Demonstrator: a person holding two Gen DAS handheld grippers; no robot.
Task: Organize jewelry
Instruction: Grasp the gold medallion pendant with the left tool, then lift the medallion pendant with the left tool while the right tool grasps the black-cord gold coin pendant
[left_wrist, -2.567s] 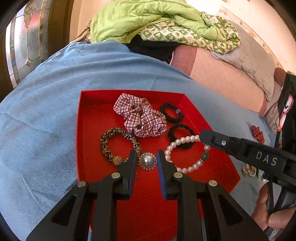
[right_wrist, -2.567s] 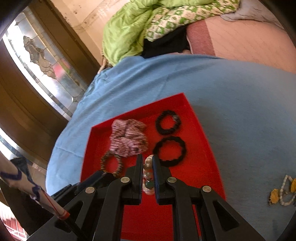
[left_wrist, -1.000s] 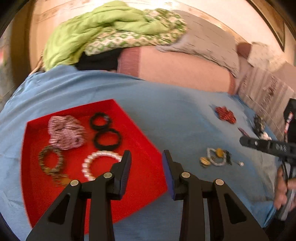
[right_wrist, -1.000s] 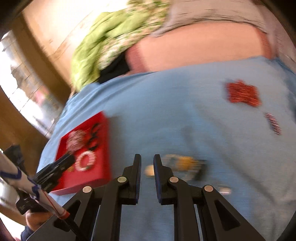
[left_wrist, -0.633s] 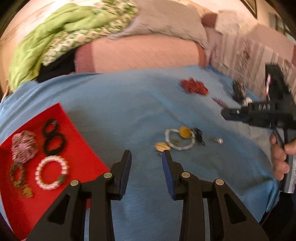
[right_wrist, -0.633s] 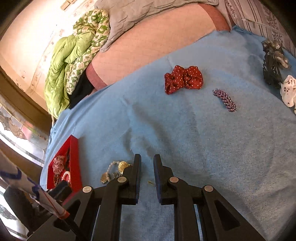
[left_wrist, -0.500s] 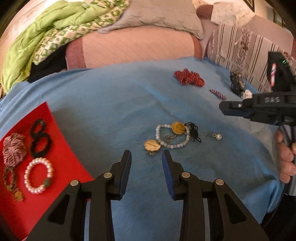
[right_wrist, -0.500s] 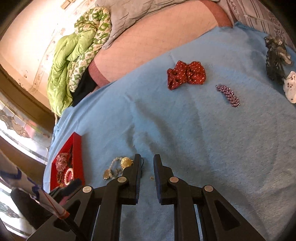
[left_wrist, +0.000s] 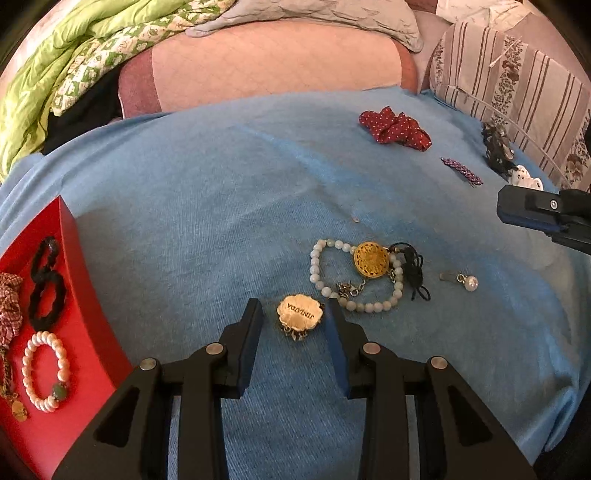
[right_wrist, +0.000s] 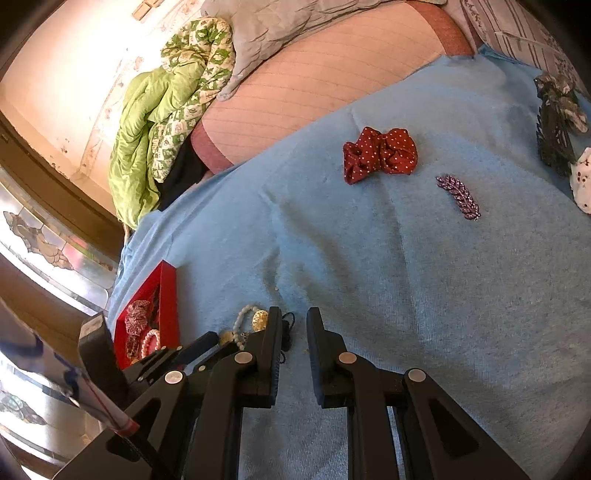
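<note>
A brooch (left_wrist: 298, 316) lay between the left gripper's (left_wrist: 293, 321) spread jaws. The right gripper (right_wrist: 293, 325) hung empty, jaws slightly parted. Some pieces filled the tray (left_wrist: 92, 354); several remained on the bed (left_wrist: 221, 206).

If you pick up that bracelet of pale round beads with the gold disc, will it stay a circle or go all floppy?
The pale bead bracelet will probably droop into a dangling loop, since it lies crooked on the blue blanket. The gold disc is its biggest part, so that side likely hangs lowest. The black cord tangled against it might come along.
</note>
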